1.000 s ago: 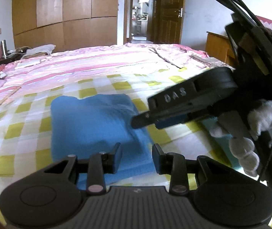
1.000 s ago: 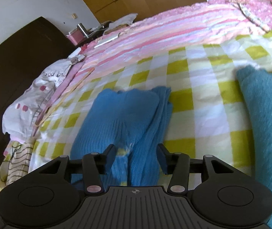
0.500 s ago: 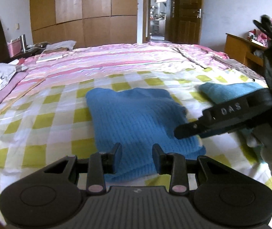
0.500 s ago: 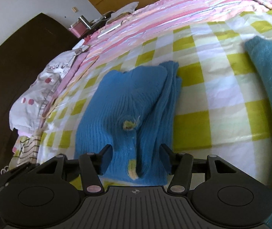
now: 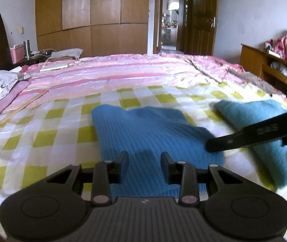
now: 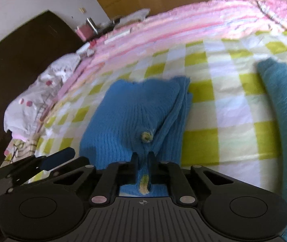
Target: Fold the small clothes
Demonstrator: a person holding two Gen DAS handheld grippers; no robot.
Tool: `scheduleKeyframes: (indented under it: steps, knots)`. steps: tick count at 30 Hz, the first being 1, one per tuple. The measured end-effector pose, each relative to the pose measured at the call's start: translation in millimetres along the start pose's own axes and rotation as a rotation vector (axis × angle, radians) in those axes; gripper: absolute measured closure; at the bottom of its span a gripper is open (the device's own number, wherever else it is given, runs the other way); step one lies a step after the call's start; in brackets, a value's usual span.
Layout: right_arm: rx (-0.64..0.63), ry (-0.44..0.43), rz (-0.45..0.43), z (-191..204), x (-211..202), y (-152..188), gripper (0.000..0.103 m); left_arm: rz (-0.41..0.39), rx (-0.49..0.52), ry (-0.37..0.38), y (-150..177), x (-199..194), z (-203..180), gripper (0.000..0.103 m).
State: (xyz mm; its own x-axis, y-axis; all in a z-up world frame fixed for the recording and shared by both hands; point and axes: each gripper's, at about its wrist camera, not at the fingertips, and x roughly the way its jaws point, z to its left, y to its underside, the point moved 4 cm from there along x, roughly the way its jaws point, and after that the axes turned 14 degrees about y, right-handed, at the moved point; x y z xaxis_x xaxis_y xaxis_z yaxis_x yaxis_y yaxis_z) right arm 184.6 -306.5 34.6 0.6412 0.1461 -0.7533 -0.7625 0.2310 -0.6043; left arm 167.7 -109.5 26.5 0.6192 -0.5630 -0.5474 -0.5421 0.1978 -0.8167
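My right tongs (image 6: 142, 159) are clamped on the near edge of the blue knit garment (image 6: 135, 117), which lies folded on the yellow-checked bedsheet (image 6: 224, 104). My left tongs (image 5: 144, 160) hang spread apart over that garment, gripping nothing. A teal sweater (image 5: 252, 113) rests on the bed just beside it.

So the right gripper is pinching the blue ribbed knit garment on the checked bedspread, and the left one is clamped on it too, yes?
Not quite: in the left wrist view the left gripper is open above the blue ribbed knit garment. The right gripper does pinch it.
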Motion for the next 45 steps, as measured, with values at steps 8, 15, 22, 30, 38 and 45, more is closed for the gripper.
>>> scheduleKeyframes:
  steps: [8, 15, 22, 30, 38, 45]
  knots:
    - [0.105, 0.121, 0.050, -35.4, 24.8, 23.2, 0.096, 0.075, -0.022, -0.028, 16.5, 36.2, 6.8, 0.060]
    - [0.031, 0.140, 0.002, -20.8, 10.2, 14.7, 0.086, 0.086, 0.063, -0.049, 21.5, 37.0, -0.8, 0.058]
    - [-0.003, 0.208, -0.117, 4.0, 11.9, -16.7, 0.070, 0.095, 0.045, -0.045, 17.7, 37.8, 0.8, 0.058]
    - [-0.088, 0.205, -0.139, 23.1, 26.8, -24.5, 0.071, 0.096, 0.040, -0.042, 18.4, 39.0, 0.8, 0.057]
    - [-0.050, 0.261, -0.070, 3.3, 57.1, -15.2, 0.072, 0.049, -0.025, -0.006, 6.6, 22.1, 14.4, 0.056]
    - [-0.081, 0.268, -0.107, -0.3, 48.0, -9.3, 0.038, 0.036, -0.234, 0.066, 6.9, 23.8, 55.2, 0.049]
